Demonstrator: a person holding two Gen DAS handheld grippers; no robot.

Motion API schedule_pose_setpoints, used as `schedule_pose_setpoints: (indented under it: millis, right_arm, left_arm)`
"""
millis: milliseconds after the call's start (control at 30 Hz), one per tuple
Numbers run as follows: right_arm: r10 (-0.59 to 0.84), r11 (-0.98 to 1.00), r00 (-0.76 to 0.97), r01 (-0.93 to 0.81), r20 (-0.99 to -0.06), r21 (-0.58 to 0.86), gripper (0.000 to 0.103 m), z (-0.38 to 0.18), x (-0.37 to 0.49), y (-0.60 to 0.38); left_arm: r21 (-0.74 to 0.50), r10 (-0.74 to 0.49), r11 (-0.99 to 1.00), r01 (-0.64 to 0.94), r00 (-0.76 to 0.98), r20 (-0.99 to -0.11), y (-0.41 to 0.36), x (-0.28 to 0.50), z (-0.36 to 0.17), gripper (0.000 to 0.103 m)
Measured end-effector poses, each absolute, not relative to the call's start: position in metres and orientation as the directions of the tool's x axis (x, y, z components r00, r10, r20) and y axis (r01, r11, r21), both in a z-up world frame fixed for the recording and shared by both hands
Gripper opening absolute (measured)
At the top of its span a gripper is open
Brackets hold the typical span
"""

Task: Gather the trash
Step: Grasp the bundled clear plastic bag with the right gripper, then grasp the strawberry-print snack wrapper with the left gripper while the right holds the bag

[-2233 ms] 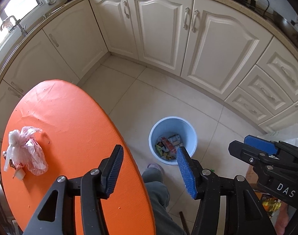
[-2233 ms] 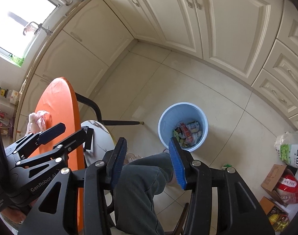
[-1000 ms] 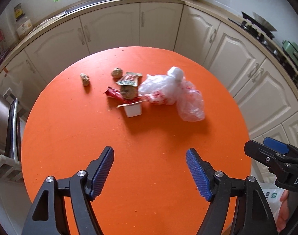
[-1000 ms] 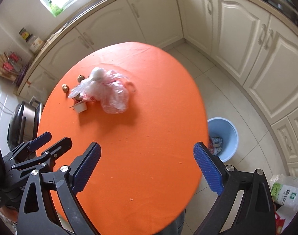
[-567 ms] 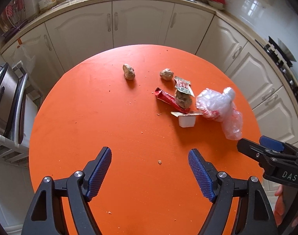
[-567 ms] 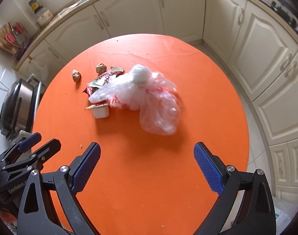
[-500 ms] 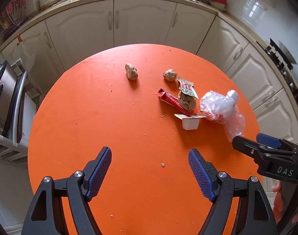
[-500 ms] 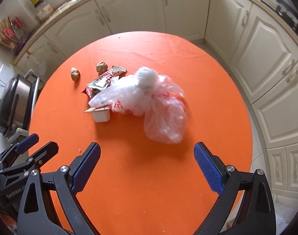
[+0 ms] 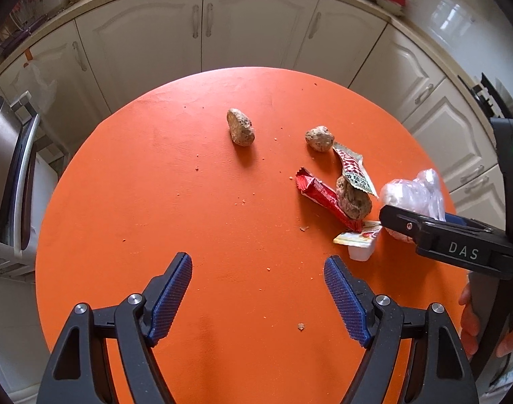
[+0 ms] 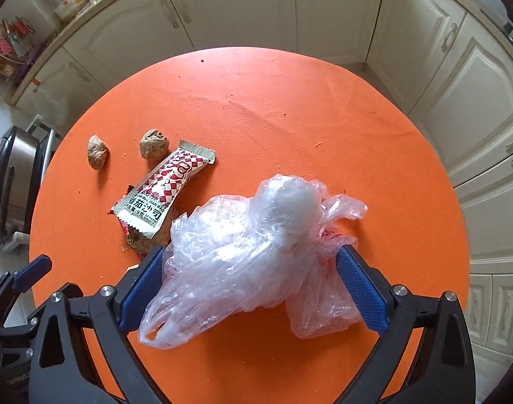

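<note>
The right tongs (image 10: pixel 249 286) were closing around the crumpled plastic bag (image 10: pixel 256 262), its film bulging between the blue pads. The left tongs (image 9: pixel 258 298) gaped wide and empty over the orange table (image 9: pixel 155 185). Left of the bag lay a sauce packet (image 10: pixel 165 185) and brown lumps (image 10: pixel 98 151).

1. "DAS" in pale capitals stands on the black body of the right gripper (image 9: pixel 463 252), seen from the left wrist view.
2. The sauce packet (image 10: pixel 165 185), red and white checked, carries a line of Chinese characters along its pale lower band, with small Latin print beneath that is too fine to read surely.
3. Part of a pale word shows on the left gripper (image 10: pixel 19 375) at the picture's edge; it is cut off and unreadable.
</note>
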State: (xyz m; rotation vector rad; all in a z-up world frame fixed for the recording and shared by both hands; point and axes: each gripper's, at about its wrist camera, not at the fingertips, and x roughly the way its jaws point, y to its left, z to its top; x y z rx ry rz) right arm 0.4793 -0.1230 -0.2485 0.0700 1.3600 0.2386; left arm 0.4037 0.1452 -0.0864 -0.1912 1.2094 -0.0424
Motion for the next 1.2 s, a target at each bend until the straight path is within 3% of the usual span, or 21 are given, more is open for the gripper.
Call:
schedule_pose_setpoints:
  millis: [133, 200, 567, 633, 667, 733, 1200]
  right_arm:
    - [0.251, 0.962, 0.169, -0.150, -0.953, 0.227, 0.062, -0.245, 0.468, -0.136]
    - [0.261, 0.961, 0.169, -0.139, -0.950, 0.240, 0.060, -0.243, 0.458, -0.144]
    - [0.329, 0.944, 0.185, -0.060, -0.926, 0.324, 0.059, -0.238, 0.409, -0.210]
    - [0.322, 0.947, 0.197, -0.050, -0.926, 0.319, 0.059, -0.236, 0.404, -0.220]
    - [0.318, 0.948, 0.201, -0.052, -0.926, 0.314, 0.059, -0.236, 0.403, -0.221]
    - [0.327, 0.945, 0.204, -0.055, -0.923, 0.323, 0.059, -0.235, 0.400, -0.224]
    - [0.357, 0.934, 0.212, -0.075, -0.910, 0.349, 0.059, -0.226, 0.395, -0.217]
  left_arm:
    - [-0.191, -0.166, 0.980, -0.045, 0.328, -0.930, 0.129, 0.409, -0.091, 0.077]
    - [-0.193, -0.173, 0.981, -0.031, 0.319, -0.932, 0.120, 0.411, -0.093, 0.077]
    - [-0.183, -0.183, 0.983, 0.026, 0.295, -0.938, 0.073, 0.436, -0.106, 0.077]
    - [-0.177, -0.176, 0.984, 0.024, 0.292, -0.940, 0.066, 0.441, -0.114, 0.072]
    - [-0.183, -0.182, 0.983, 0.025, 0.293, -0.939, 0.064, 0.443, -0.118, 0.060]
    - [-0.180, -0.179, 0.983, 0.026, 0.308, -0.934, 0.063, 0.446, -0.121, 0.047]
    - [-0.167, -0.190, 0.981, 0.095, 0.345, -0.919, 0.048, 0.417, -0.113, 0.046]
